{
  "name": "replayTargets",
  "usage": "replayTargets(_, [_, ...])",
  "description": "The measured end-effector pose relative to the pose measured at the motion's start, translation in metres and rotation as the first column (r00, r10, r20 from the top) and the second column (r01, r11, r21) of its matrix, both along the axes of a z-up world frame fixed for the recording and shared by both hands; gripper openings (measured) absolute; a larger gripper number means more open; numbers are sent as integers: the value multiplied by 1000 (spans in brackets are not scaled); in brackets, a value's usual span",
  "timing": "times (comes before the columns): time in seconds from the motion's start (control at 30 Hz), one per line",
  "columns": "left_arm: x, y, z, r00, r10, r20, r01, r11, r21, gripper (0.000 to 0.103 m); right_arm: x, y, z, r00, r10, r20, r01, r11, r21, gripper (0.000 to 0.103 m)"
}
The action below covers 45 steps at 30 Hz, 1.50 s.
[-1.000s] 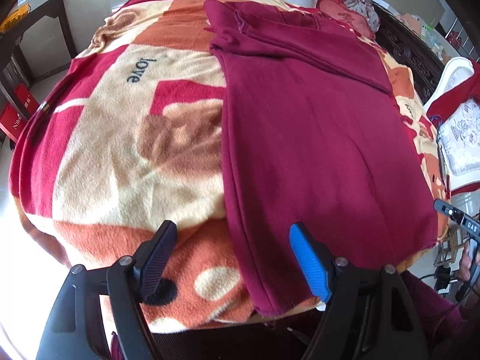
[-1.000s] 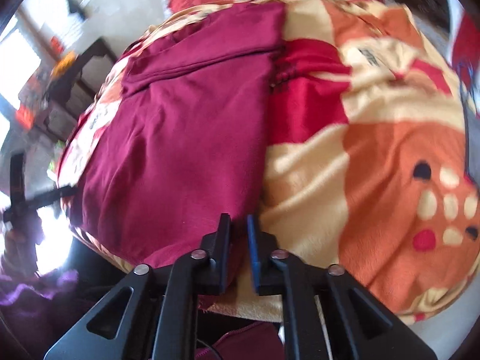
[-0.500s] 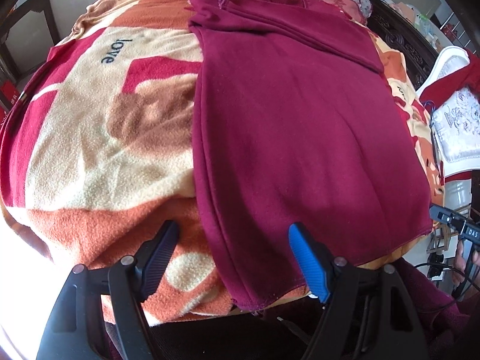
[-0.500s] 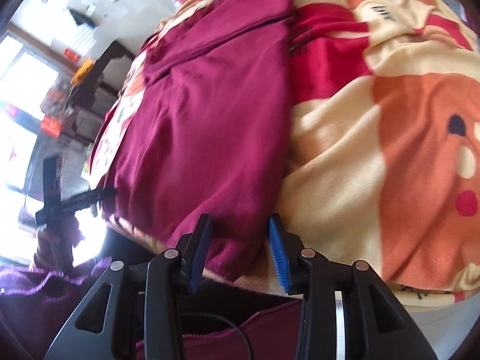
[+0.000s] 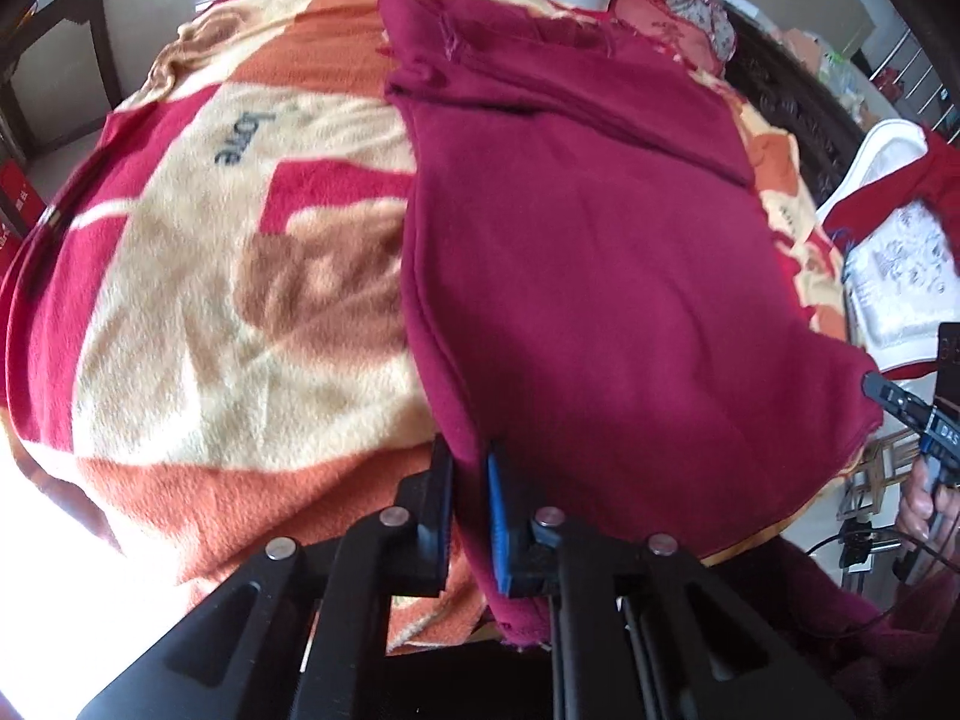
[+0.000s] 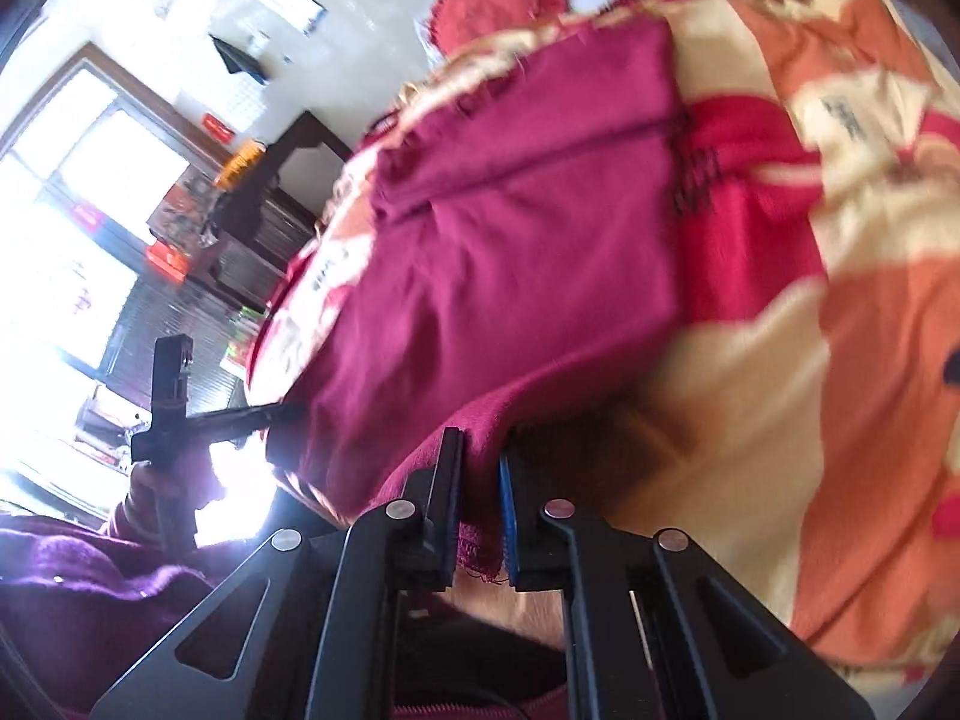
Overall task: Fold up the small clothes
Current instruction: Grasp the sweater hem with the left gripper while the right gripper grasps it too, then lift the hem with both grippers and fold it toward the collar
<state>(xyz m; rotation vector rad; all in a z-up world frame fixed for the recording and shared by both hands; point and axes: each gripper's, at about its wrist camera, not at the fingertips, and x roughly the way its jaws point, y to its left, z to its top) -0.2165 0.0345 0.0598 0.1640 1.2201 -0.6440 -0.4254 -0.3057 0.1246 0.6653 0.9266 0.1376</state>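
A maroon garment (image 5: 600,276) lies flat on a patterned blanket (image 5: 210,276), its sleeves folded across the far end. My left gripper (image 5: 469,480) is shut on the garment's near left hem corner. My right gripper (image 6: 480,480) is shut on the near right hem corner of the garment (image 6: 510,252), and the hem there is lifted off the blanket (image 6: 840,300). The right gripper also shows at the right edge of the left wrist view (image 5: 888,399), and the left gripper shows at the left of the right wrist view (image 6: 264,417).
Red pillows (image 5: 654,6) lie at the far end of the bed. A dark wooden table (image 5: 54,42) stands at the far left. A white chair with red cloth (image 5: 894,228) stands to the right. A bright window (image 6: 72,210) is on the left.
Both grippers were open around the near hem corners half a second ago and have now shut on them. The near hem is rising off the blanket.
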Motion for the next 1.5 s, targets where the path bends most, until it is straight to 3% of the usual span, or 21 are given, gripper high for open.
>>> replayTargets(0.33, [36,-8,44,997,40,63,-33,993,-113,9,41,-26,32,995,-44,87,48,998,-39,0])
replayTargets(0.63, [117,-68,81,976,102,194,-68,983,-171,9,126,-75,61,977,-121,179,146,980,-135,0])
replayTargets(0.8, [179,-107,74,962,146,230,-116,984,-138,9,190,-112,56,963,-201,181,231,960,-159,0])
replayTargets(1.0, [236,-131,43,965,180,189,-163,981,-106,9,249,-149,29,952,-283,121,298,945,-133,0])
replayTargets(1.1, [251,-136,35,970,183,159,-169,981,-99,20,272,-159,4,958,-282,51,286,949,-134,0])
replayTargets(1.13, [251,-135,37,970,187,155,-171,979,-107,38,276,-162,-1,956,-290,31,292,945,-146,0])
replayTargets(1.17, [253,-132,40,968,197,156,-180,977,-117,50,276,-164,-3,954,-299,18,299,943,-149,0])
replayTargets(1.2, [255,-126,45,962,219,162,-199,971,-130,69,273,-167,-2,948,-317,24,317,938,-143,11])
replayTargets(1.23, [256,-120,51,957,238,167,-213,965,-155,74,264,-171,3,936,-347,56,351,928,-127,19])
replayTargets(1.3, [257,-107,63,945,276,178,-236,948,-216,75,242,-177,15,908,-403,114,414,905,-97,19])
replayTargets(1.33, [257,-103,67,941,284,185,-241,945,-222,75,236,-177,20,909,-399,123,411,906,-97,19])
replayTargets(1.5, [246,-109,61,941,249,228,-209,960,-185,75,235,-131,28,967,-216,134,246,929,-278,14])
